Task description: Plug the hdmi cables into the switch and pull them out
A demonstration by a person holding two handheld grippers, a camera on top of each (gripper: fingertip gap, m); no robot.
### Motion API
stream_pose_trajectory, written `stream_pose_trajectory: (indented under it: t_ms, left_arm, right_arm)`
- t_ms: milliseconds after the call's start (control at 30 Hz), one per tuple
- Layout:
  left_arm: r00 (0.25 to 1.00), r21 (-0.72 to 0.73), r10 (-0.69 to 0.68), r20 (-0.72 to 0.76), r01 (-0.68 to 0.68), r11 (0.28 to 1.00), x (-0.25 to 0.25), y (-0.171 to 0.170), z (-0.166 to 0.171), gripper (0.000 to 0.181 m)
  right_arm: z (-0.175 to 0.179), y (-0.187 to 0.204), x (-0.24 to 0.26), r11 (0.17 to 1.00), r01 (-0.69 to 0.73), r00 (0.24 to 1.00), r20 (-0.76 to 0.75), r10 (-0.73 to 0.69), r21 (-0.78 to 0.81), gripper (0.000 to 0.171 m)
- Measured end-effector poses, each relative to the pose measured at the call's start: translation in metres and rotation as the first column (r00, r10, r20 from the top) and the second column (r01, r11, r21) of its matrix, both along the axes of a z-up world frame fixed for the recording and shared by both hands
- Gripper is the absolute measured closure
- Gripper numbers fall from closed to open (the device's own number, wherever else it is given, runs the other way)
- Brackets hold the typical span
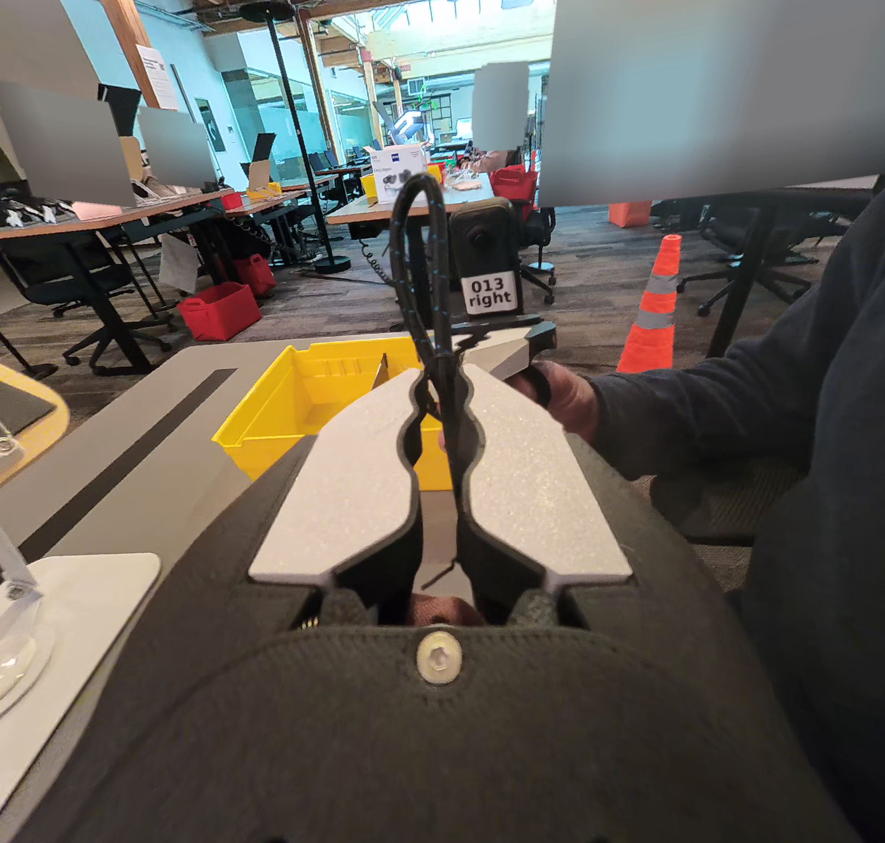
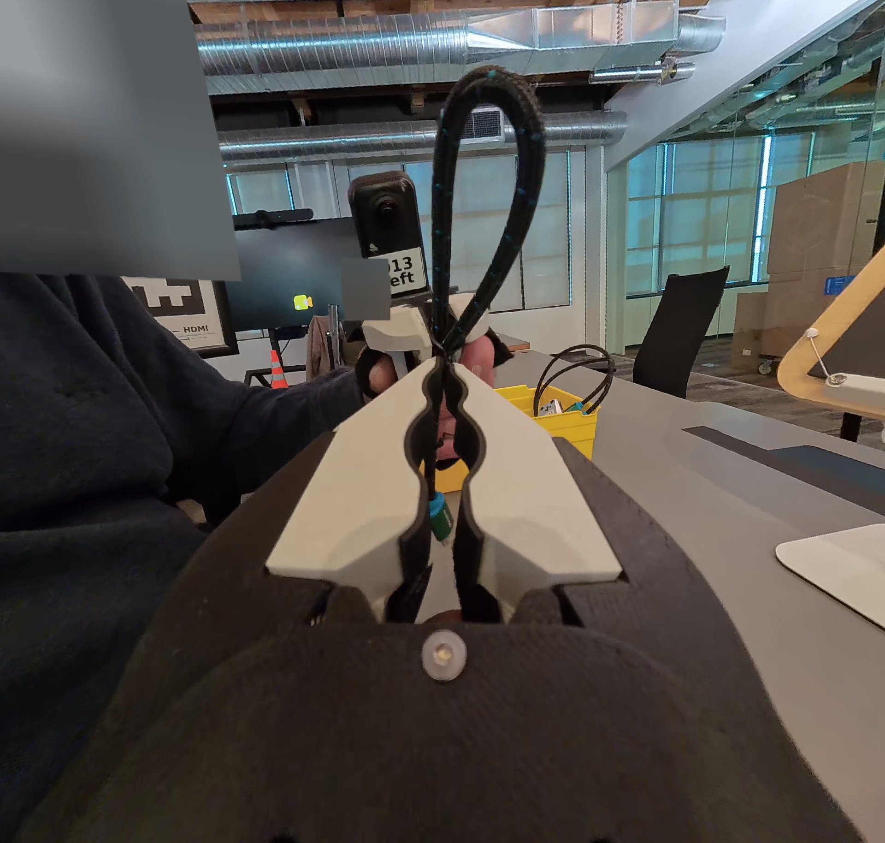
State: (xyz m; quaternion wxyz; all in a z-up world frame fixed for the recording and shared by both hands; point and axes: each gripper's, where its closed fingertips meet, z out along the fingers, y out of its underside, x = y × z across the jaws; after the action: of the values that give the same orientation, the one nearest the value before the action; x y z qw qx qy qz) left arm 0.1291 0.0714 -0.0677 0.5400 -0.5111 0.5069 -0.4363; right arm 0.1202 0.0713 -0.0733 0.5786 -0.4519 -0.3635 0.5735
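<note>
Black mount and white fingers fill the near field in both wrist views. Left gripper pinches a black cable with blue flecks at its tips; the cable loops up toward 12 o'clock. Right gripper pinches the same cable at its tips, facing the left one, tips nearly touching. A green plug hangs between the right fingers. A hand in a dark sleeve holds the right gripper at 3 o'clock. Each gripper carries a white label with writing. A yellow bin at 2 o'clock holds more cables; an orange cone stands behind.
</note>
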Motion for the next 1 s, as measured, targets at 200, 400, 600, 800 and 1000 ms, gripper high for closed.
stream_pose_trajectory:
  t_ms: [200,400,600,800,1000]
  left_arm:
    - [1.0,-0.008,0.007,-0.023,-0.008,1.0,0.004,0.002,-0.007,0.174]
    - [0.999,-0.019,0.004,-0.045,-0.005,1.0,0.004,0.002,-0.011,0.175]
    - [0.998,-0.003,0.027,-0.053,-0.028,1.0,0.004,0.004,-0.011,0.175]
    - [0.988,0.061,0.102,-0.117,-0.096,0.994,0.003,0.011,-0.016,0.175]
    - [0.987,0.018,0.114,-0.11,-0.113,0.993,0.001,0.015,-0.015,0.175]
  right_arm:
    - [0.008,0.001,0.005,0.999,0.036,0.999,-0.023,-0.036,0.015,0.171]
    - [0.01,0.002,0.007,0.998,0.051,0.998,-0.032,-0.05,0.025,0.171]
    - [0.014,0.004,0.008,0.997,0.073,0.997,-0.039,-0.072,0.033,0.171]
    - [0.004,0.009,0.008,0.982,0.146,0.985,0.074,-0.155,0.122,0.171]
    - [0.005,0.008,0.011,0.897,0.266,0.916,0.198,-0.349,0.353,0.164]
